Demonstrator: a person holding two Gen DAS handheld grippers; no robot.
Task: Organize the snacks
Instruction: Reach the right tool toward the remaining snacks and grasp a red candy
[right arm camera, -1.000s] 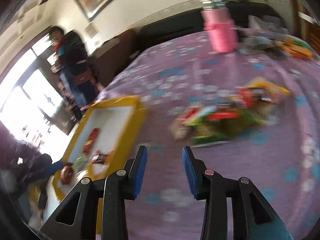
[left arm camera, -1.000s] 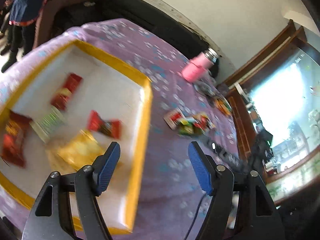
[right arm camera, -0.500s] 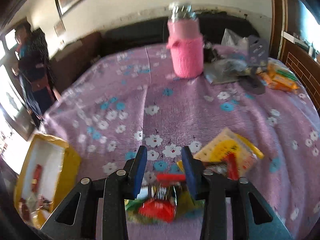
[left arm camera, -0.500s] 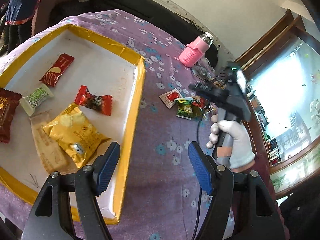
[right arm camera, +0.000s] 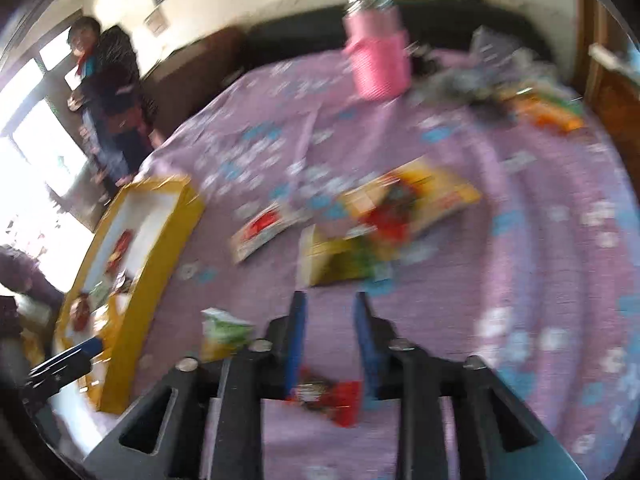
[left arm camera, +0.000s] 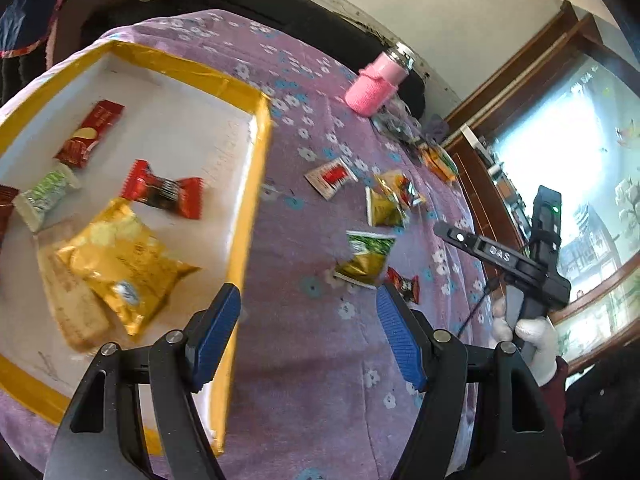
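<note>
A yellow-rimmed white tray (left arm camera: 256,184) on the purple flowered cloth holds several snacks, among them a yellow bag (left arm camera: 124,264) and a red candy (left arm camera: 162,194). Loose snacks lie to its right: a green packet (left arm camera: 364,258), a small red candy (left arm camera: 404,284), a yellow packet (left arm camera: 384,206) and a white-red sachet (left arm camera: 330,174). My left gripper (left arm camera: 308,334) is open and empty above the tray's right rim. My right gripper (right arm camera: 328,328) is open and empty over the cloth, with the red candy (right arm camera: 332,398) lying under its fingers and the green packet (right arm camera: 224,332) to its left.
A pink bottle (left arm camera: 378,84) stands at the far side of the table, with clutter and an orange packet (left arm camera: 438,160) beside it. A person (right arm camera: 108,92) stands beyond the table's left end. The right hand tool (left arm camera: 520,264) hangs over the table's right edge.
The right gripper has pulled back from the snack pile. A green packet and a red candy now lie apart from the pile, nearer me. The left gripper has barely shifted.
</note>
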